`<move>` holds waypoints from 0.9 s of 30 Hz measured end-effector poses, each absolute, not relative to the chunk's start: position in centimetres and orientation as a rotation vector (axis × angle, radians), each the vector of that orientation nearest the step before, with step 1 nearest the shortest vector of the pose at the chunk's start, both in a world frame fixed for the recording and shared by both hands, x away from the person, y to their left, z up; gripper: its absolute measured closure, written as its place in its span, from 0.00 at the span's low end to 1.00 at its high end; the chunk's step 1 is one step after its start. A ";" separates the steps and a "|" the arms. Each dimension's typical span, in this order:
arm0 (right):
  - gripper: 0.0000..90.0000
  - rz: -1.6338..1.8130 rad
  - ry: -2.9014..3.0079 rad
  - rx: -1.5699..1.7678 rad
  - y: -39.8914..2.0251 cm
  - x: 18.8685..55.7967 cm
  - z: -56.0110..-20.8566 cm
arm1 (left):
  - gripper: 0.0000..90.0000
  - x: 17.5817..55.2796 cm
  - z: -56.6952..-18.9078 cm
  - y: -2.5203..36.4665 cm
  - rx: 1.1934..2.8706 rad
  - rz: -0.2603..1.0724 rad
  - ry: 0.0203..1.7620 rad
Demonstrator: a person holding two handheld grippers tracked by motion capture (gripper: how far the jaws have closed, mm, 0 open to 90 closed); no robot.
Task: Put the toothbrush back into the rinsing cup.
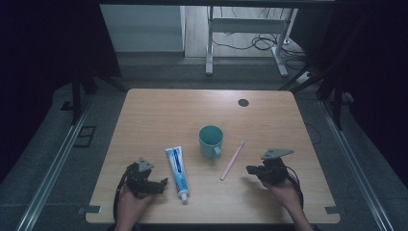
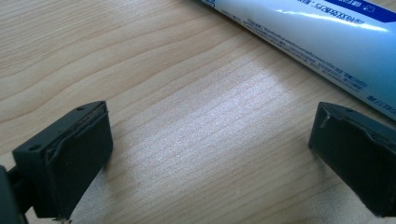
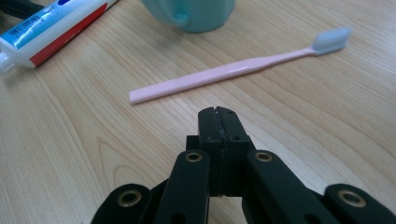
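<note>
With the teal mug (image 1: pixel 210 140) taken as the reference point on the wooden table (image 1: pixel 159 110), the layout reads from left to right as follows; the left gripper (image 1: pixel 163 183) rests low on the table, well to the left of the mug and nearer the person's edge, held in the left hand (image 1: pixel 129 202); its jaws stand wide apart with bare wood between them and nothing gripped, as the left gripper view confirms; the toothpaste tube (image 1: pixel 177 172) lies flat just left of the mug and a little nearer the person, its white cap end toward the near edge, just beside the left gripper's tips without visible contact; the mug stands upright with its handle turned toward the person; the pink toothbrush (image 1: pixel 232 160) lies flat just right of the mug, bristle end farther from the person, handle end nearer; the right gripper (image 1: pixel 250 169) sits further right of the mug, near the handle end of the toothbrush but apart from it; its jaws are pressed fully together on nothing.
</note>
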State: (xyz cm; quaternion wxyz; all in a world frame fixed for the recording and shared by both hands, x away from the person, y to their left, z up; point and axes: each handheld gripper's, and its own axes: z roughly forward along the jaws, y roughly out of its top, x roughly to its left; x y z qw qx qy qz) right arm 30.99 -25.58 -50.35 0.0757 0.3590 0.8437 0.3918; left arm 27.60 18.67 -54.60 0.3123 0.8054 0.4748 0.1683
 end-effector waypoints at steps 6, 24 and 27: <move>0.99 1.171 2.548 1.040 -24.1 31.7 -50.5 | 0.00 27.6 -54.6 18.7 2.122 0.442 1.257; 0.99 1.157 2.601 0.966 -20.1 32.9 -51.2 | 0.00 27.6 -54.6 18.6 2.121 0.442 1.259; 0.99 1.157 2.614 0.948 -19.4 33.0 -51.3 | 0.00 27.6 -54.6 18.6 2.121 0.442 1.259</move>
